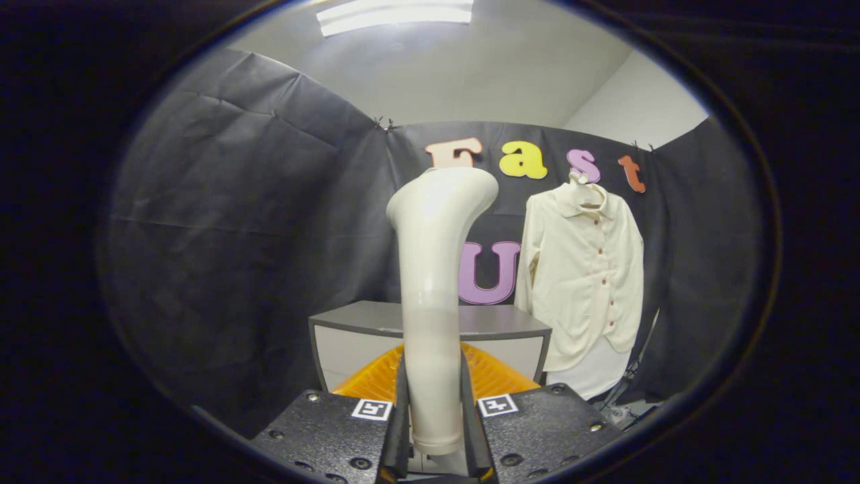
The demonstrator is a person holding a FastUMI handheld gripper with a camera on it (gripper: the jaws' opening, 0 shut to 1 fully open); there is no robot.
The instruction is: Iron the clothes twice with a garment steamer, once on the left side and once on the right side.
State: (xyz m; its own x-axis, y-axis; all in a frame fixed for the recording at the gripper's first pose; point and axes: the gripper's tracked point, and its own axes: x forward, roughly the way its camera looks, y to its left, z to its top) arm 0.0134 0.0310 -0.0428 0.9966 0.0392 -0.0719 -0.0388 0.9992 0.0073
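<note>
The hand-held gripper (435,430) is clamped on the garment steamer (433,282), held upright. Beyond, a grey desk (497,321); farther right, the cream shirt (584,275) hangs against the wall. A loose grip could let the top-heavy steamer tilt.

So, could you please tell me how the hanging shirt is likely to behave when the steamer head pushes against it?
The shirt looks like soft cloth, so it will probably give and fold. It hangs from a single hanger against the booth wall, so it may swing or twist sideways. The steamer, held upright with the claw shut on it, looks rigid and should not flex.
</note>
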